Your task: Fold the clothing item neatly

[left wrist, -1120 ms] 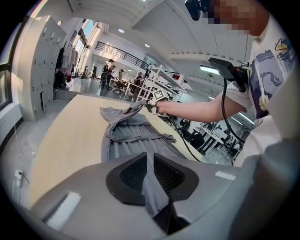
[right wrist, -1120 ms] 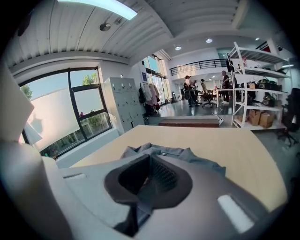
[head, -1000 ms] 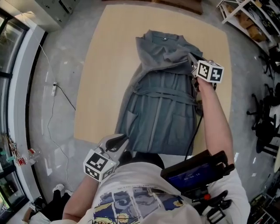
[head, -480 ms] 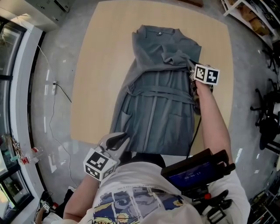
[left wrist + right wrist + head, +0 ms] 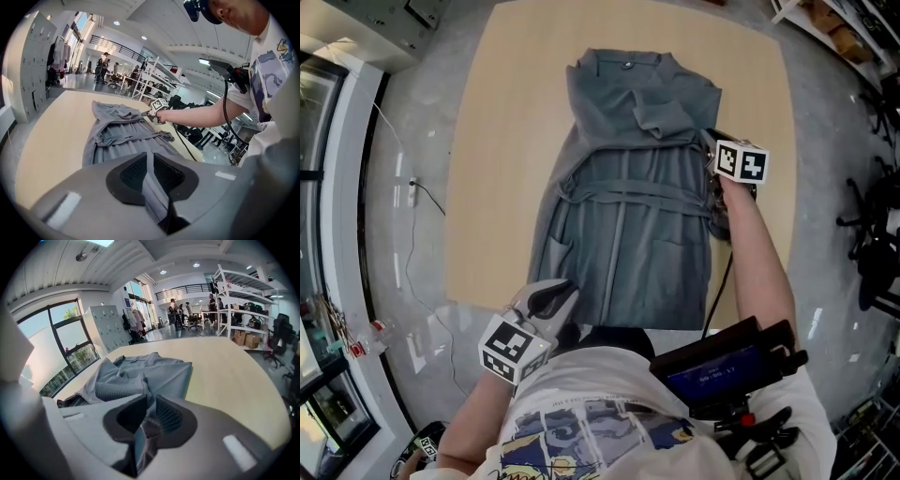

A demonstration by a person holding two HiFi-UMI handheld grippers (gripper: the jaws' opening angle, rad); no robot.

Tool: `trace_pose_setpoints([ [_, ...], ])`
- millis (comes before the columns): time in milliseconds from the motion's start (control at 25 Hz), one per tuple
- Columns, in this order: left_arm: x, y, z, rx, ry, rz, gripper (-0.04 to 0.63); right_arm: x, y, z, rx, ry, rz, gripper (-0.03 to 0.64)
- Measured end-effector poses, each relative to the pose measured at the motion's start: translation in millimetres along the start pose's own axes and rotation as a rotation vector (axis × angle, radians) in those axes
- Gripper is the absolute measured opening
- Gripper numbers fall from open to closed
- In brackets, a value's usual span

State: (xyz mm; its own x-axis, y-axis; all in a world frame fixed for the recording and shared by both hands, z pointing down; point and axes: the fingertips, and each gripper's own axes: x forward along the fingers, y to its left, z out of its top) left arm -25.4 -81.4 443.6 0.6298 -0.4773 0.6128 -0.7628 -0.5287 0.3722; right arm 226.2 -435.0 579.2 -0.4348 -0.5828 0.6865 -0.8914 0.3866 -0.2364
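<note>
Closest to me, at the near edge of the desk [image 5: 497, 206], the left claw [image 5: 551, 300] is clamped on the hem of the grey garment [image 5: 628, 225]. Its own view shows the two dark pads [image 5: 133, 173] drawn in on a strip of grey cloth pinched between them. The marker cube [image 5: 508, 349] sits just behind that claw.

From the hem, the garment runs lengthwise away from me down the middle of the pale wooden desk and lies mostly flat. A narrow belt [image 5: 628, 195] crosses it about halfway, and a pocket [image 5: 555, 255] shows on the lower half.

Farther along, at the garment's right edge beside the belt, the right claw [image 5: 711, 150] sits low on the cloth. I can see that its jaws have just been opening. A fold of grey fabric hangs between them, lying against one pad while a dark gap shows at the other, so the hold is slack rather than tight.

Just past it, a sleeve [image 5: 667, 117] is folded inward across the chest. Beyond that, the collar [image 5: 623, 64], with one small button, lies at the far end, short of the desk's far edge.

Past the desk, the right gripper view shows lockers [image 5: 110, 326], tall windows [image 5: 65, 343] and white shelving [image 5: 243, 287].
</note>
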Motion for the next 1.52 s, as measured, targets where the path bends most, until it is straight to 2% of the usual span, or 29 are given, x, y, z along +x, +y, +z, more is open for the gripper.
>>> trace_pose_setpoints([
  [200,-1.0,-4.0,-1.2,0.017,-0.001,-0.011,0.049,-17.4,-4.1,-4.1,-0.007,-0.015,-0.024,0.049],
  [320,-5.6,-8.4,-5.3,0.029,-0.004,-0.020,0.050,-31.7,0.0,-11.0,-0.047,-0.018,-0.047,0.049],
  [720,-39.7,-27.9,-39.6,0.072,-0.032,-0.056,0.049,-99.8,36.2,-50.4,-0.108,-0.036,-0.075,0.049],
  [960,-71.8,-37.9,-84.3,0.092,-0.036,-0.064,0.051,-157.1,79.2,-96.9,-0.140,-0.050,-0.073,0.061],
  [1280,-112.0,-57.0,-152.5,0.137,-0.020,-0.084,0.049,-231.3,154.3,-182.3,-0.155,-0.077,-0.049,0.071],
  [1520,-129.4,-67.5,-201.8,0.139,-0.001,-0.101,0.051,-287.4,209.3,-257.2,-0.174,-0.070,-0.020,0.072],
])
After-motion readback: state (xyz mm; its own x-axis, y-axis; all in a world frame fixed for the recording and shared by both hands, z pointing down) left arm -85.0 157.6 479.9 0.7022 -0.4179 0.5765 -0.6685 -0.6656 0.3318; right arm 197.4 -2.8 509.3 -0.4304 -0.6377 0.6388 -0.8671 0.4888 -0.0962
